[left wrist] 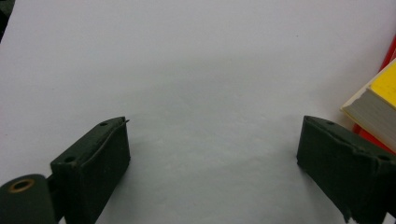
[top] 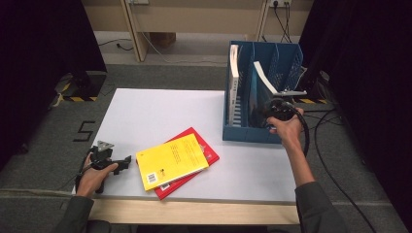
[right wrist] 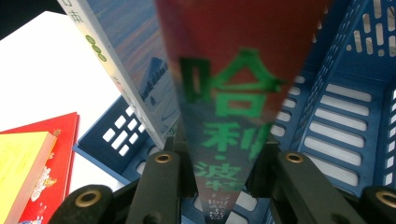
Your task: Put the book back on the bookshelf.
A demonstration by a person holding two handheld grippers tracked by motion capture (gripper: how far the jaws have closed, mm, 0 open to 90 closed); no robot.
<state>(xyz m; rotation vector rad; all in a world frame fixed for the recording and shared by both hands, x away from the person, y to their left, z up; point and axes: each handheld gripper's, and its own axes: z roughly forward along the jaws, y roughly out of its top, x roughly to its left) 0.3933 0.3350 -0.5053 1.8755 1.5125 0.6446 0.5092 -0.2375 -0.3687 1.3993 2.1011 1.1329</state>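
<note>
A blue file rack (top: pixel 245 133) (right wrist: pixel 345 102) stands at the table's right back. One white-spined book (top: pixel 234 73) (right wrist: pixel 126 60) stands upright in its left compartment. My right gripper (top: pixel 279 109) (right wrist: pixel 219 154) is shut on the spine of a red book with green characters (top: pixel 265 77) (right wrist: pixel 233 70), which leans tilted in the middle compartment. A yellow book (top: pixel 172 160) (left wrist: pixel 380 107) (right wrist: pixel 18 158) lies on top of a red book (top: pixel 210 153) (right wrist: pixel 51 154) at the front middle of the table. My left gripper (top: pixel 125 162) (left wrist: pixel 212 149) rests open at the front left, jaws toward the yellow book, with nothing between them.
The white table (top: pixel 155 111) is bare at its left and back. The rack's right compartment (top: pixel 291 68) holds nothing that I can see. Cables (top: pixel 330 160) trail on the floor at the right. Black curtains (top: pixel 43 48) hang on both sides.
</note>
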